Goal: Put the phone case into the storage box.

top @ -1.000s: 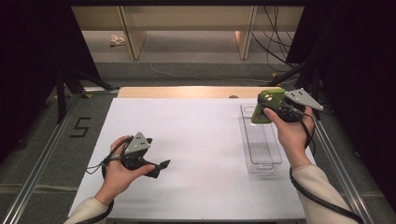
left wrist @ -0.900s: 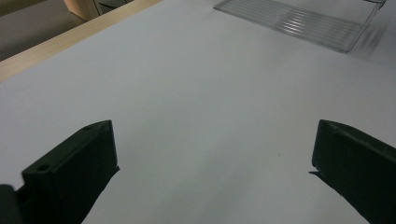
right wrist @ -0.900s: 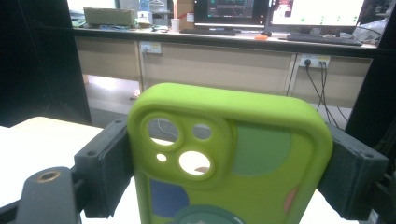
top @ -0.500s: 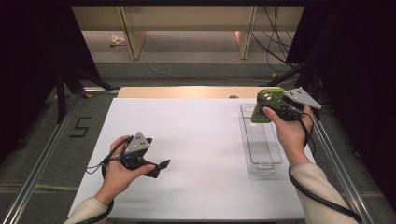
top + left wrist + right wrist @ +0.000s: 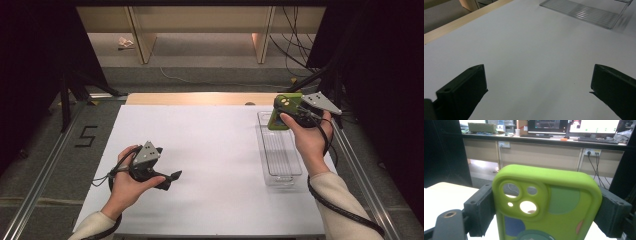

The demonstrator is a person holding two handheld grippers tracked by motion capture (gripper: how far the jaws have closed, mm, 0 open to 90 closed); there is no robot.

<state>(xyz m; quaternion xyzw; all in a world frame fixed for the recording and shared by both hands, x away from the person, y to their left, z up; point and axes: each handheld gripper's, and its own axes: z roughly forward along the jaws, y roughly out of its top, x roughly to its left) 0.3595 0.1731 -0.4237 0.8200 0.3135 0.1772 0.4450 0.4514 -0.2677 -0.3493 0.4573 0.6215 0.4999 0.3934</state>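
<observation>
Right gripper (image 5: 280,114) clamped on green phone case (image 5: 546,205), clear tray (image 5: 280,155) just below; left gripper (image 5: 539,92) spread wide over white table (image 5: 210,145).

A: What lies ahead of the left tool (image 5: 537,96)?

B: Bare white tabletop (image 5: 529,57). Its two black jaws stand wide apart with nothing between them.

A: And beyond?

B: A clear ribbed plastic tray (image 5: 586,13) rests on the tabletop, well apart from the jaws, up toward the far right. A light wooden edge strip (image 5: 461,23) borders the tabletop, far left of the tray.
</observation>
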